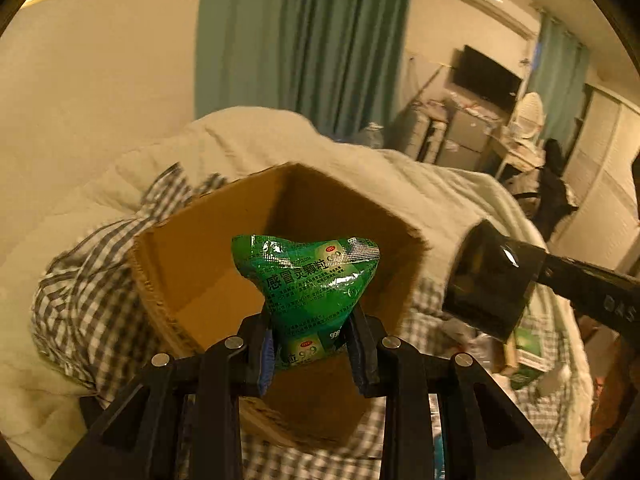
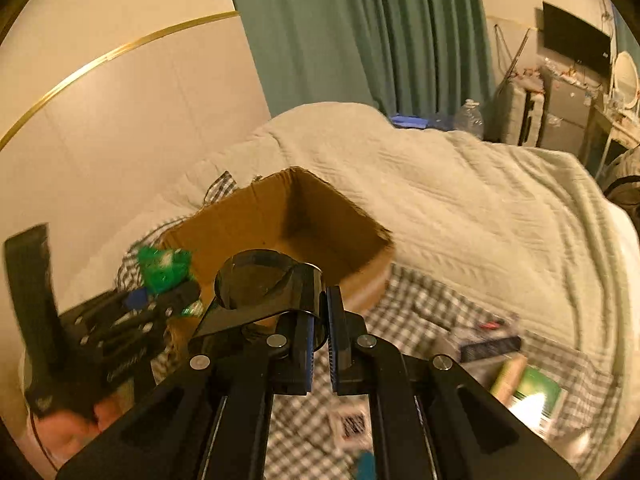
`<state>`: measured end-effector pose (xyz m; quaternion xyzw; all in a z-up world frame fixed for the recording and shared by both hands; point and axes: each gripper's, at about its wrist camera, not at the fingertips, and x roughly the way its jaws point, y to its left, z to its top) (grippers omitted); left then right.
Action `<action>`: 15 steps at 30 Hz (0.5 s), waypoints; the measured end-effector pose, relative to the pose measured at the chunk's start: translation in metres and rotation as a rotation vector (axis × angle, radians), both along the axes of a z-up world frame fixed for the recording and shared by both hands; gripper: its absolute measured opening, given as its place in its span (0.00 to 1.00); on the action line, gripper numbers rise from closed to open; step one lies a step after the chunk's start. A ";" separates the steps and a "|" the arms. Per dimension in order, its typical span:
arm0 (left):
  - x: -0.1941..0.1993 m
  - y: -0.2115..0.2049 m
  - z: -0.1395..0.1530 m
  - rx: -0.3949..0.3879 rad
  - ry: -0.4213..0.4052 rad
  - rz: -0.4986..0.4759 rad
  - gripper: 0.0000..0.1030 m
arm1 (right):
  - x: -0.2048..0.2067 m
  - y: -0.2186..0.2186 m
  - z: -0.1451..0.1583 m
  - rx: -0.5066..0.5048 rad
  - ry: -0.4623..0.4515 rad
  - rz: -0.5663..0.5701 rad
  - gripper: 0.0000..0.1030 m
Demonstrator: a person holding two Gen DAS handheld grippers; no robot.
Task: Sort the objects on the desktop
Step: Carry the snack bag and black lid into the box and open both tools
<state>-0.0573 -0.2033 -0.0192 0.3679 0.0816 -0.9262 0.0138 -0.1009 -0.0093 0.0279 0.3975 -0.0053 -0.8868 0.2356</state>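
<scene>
Above the open cardboard box on the bed, the left hand-held gripper pinches a green medicine sachet, the right hand-held gripper clamps a dark tape roll. Neither is dropped yet; a green carton beside the box awaits sorting.

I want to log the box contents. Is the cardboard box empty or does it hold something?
Cannot tell fully: the cardboard box shows bare walls and floor, but the green sachet hides part.
</scene>
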 end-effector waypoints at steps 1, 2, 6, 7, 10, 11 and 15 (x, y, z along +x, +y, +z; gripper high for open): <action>0.000 -0.005 -0.005 0.002 -0.011 0.013 0.30 | -0.007 -0.007 -0.005 -0.006 -0.010 0.003 0.05; -0.003 -0.009 -0.011 0.007 -0.025 0.023 0.30 | -0.012 -0.013 -0.010 -0.013 -0.016 0.004 0.05; -0.005 -0.008 -0.029 0.025 -0.062 0.029 0.30 | -0.035 -0.032 -0.030 -0.030 -0.076 -0.013 0.11; -0.006 -0.005 -0.031 0.022 -0.067 0.019 0.31 | -0.039 -0.034 -0.035 -0.037 -0.099 -0.011 0.14; -0.008 0.005 -0.030 -0.021 -0.069 0.011 0.55 | -0.048 -0.034 -0.045 -0.018 -0.137 -0.014 0.30; -0.006 0.009 -0.028 -0.028 -0.063 0.011 0.61 | -0.047 -0.033 -0.044 0.000 -0.128 -0.017 0.34; -0.005 0.014 -0.024 -0.040 -0.055 0.032 0.83 | -0.044 -0.026 -0.034 0.033 -0.105 -0.022 0.43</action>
